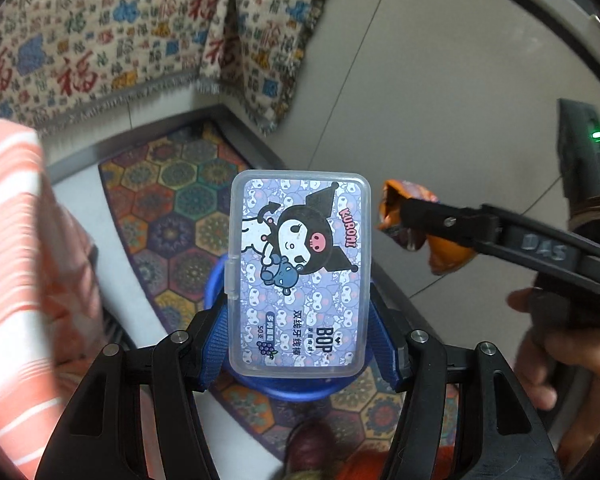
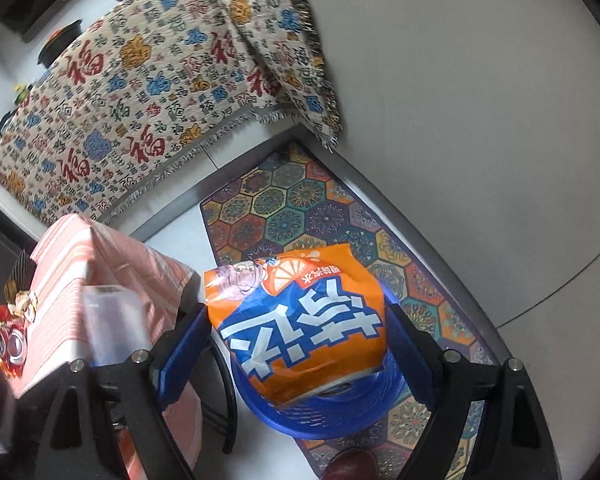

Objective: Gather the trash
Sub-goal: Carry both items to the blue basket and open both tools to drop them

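Observation:
My left gripper [image 1: 300, 320] is shut on a clear plastic box [image 1: 300, 272] with a purple cartoon label, its blue pads [image 1: 216, 340] pressing on the box's long sides. The box hangs over a blue bin [image 1: 216, 276], which it mostly hides. My right gripper [image 2: 300, 344] is shut on a crumpled orange and blue drink wrapper [image 2: 304, 320], held just above the blue bin [image 2: 332, 416]. In the left wrist view the right gripper [image 1: 420, 220] reaches in from the right with the orange wrapper [image 1: 396, 200] in its jaws.
The bin stands on a hexagon-patterned rug [image 2: 320, 208] on a grey floor. At left is a table with a pink striped cloth [image 2: 100, 264], with cans [image 2: 10, 344] and wrappers on it. A patterned blanket [image 2: 140, 100] hangs behind. A person's hand [image 1: 548, 360] holds the right gripper.

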A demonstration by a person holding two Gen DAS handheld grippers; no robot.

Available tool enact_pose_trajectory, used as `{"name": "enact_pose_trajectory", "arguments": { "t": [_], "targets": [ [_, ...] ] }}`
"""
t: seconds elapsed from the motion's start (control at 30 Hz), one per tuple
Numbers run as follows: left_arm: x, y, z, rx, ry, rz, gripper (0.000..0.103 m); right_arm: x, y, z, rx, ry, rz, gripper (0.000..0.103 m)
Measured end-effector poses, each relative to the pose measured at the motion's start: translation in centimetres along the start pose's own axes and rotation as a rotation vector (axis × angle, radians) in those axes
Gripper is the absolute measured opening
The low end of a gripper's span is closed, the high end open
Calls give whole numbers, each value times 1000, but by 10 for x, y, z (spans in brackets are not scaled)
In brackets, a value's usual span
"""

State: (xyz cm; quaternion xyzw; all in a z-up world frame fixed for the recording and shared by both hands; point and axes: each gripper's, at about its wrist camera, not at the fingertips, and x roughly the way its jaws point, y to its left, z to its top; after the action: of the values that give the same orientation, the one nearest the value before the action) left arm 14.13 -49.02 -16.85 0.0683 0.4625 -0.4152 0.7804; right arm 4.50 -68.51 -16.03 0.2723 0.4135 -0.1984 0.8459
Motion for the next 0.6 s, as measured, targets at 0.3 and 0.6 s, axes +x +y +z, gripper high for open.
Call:
{"name": "enact_pose_trajectory", "arguments": {
  "t": [0.3,0.6],
  "targets": [
    [35,-1,4,5,21,5,63,8,-23,4,74,1,14,89],
    [53,-5,7,41,-4,17,87,14,-23,9,106,2,28,90]
  ]
}}
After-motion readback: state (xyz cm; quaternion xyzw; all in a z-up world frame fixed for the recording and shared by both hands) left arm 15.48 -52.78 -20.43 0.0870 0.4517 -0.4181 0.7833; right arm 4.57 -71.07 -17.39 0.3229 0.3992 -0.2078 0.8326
